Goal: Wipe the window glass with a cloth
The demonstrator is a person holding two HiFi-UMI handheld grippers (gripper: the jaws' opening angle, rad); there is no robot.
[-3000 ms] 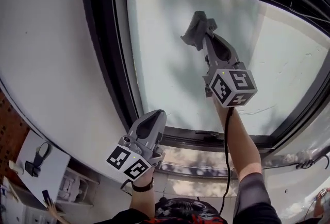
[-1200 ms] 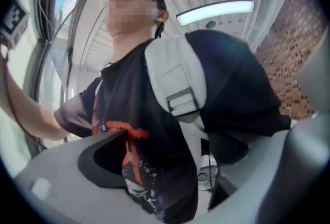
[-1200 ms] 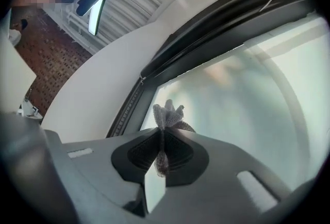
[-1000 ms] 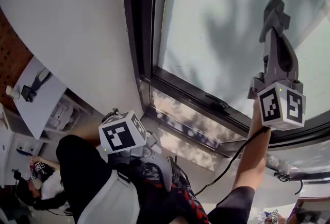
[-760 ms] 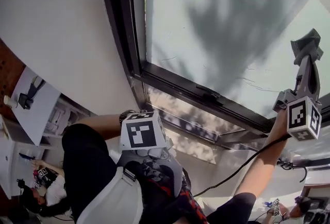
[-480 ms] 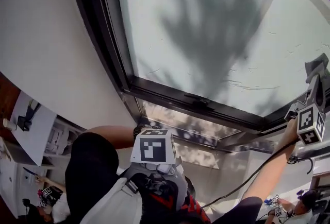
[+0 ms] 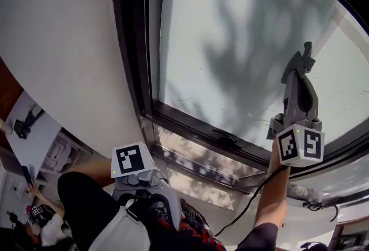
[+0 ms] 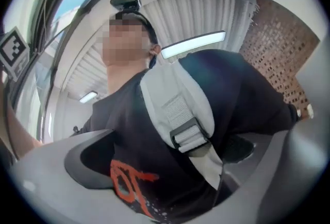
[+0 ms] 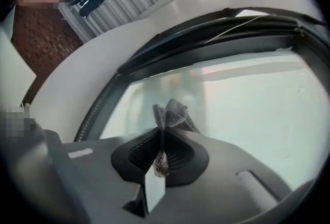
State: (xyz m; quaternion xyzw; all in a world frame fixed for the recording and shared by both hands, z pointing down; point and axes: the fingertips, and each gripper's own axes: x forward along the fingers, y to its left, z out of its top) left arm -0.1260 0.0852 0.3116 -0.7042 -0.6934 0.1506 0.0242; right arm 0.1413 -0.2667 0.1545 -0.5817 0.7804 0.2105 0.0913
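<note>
Your right tool (image 7: 301, 71) is clamped tight on the cloth (image 7: 302, 59) (grey mesh, bunched, with a tuft sticking out past the tips). The cloth is up at the window glass (image 7: 230, 25), around 4 o'clock on the pane in the head view, above the lower rail of the black frame (image 7: 136, 48). Can't tell whether it's actually touching. Your left tool (image 8: 172, 192) is down at 7 o'clock, off the window, jaws spread wide, nothing gripped. Only your dark shirt (image 8: 154, 166) and a grey strap (image 8: 178, 115) show between them.
</note>
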